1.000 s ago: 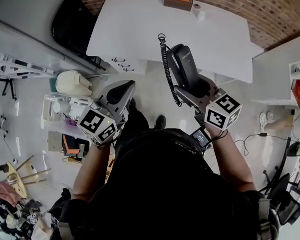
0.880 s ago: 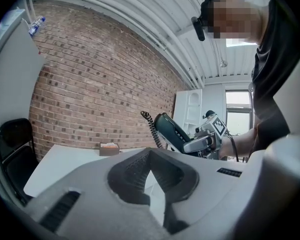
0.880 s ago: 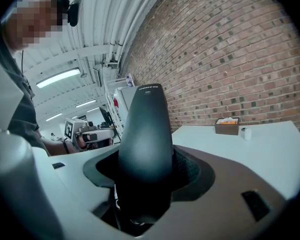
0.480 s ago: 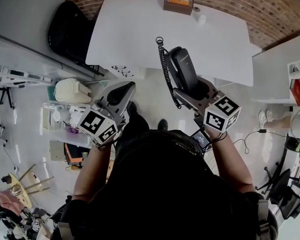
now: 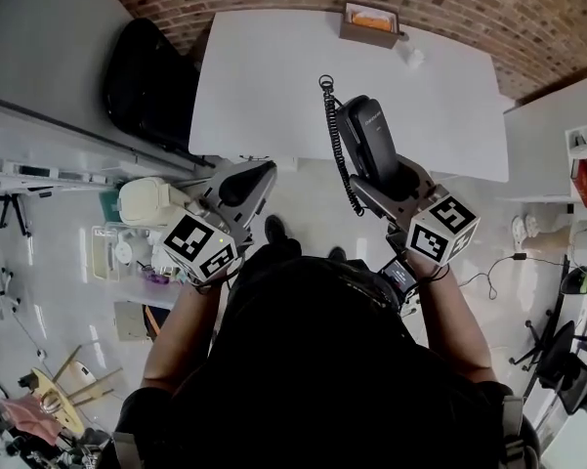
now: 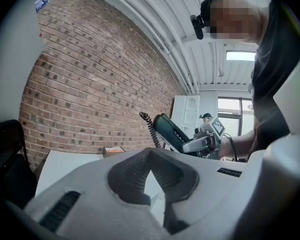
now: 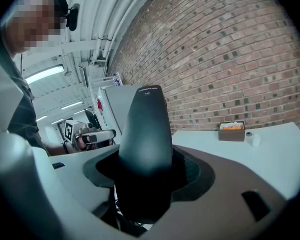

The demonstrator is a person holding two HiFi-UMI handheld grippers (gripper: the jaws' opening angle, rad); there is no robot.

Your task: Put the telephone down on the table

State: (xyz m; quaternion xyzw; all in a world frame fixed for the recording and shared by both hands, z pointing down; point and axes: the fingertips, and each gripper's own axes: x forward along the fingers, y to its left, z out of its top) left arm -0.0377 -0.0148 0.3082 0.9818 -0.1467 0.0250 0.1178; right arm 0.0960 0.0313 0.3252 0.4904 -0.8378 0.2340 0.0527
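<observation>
The black telephone handset [image 5: 368, 140] stands upright in my right gripper [image 5: 393, 179], which is shut on its lower end. Its coiled cord [image 5: 336, 145] hangs down the left side. The handset is in the air near the front edge of the white table [image 5: 273, 76]. In the right gripper view the handset [image 7: 145, 129] fills the gap between the jaws of the right gripper [image 7: 147, 171]. My left gripper [image 5: 246, 184] is held lower left of the handset, shut with nothing in it. In the left gripper view its jaws of the left gripper [image 6: 150, 156] meet, and the telephone [image 6: 168, 130] shows beyond.
A brown box with orange contents [image 5: 370, 22] and a small white roll [image 5: 413, 57] stand at the table's far edge by the brick wall. A black chair [image 5: 151, 76] is left of the table. Another white table [image 5: 552, 154] lies right. Clutter covers the floor at left.
The table has come slightly nearer and lower in view as the person steps forward. Both grippers keep their pose, and the handset stays held.
</observation>
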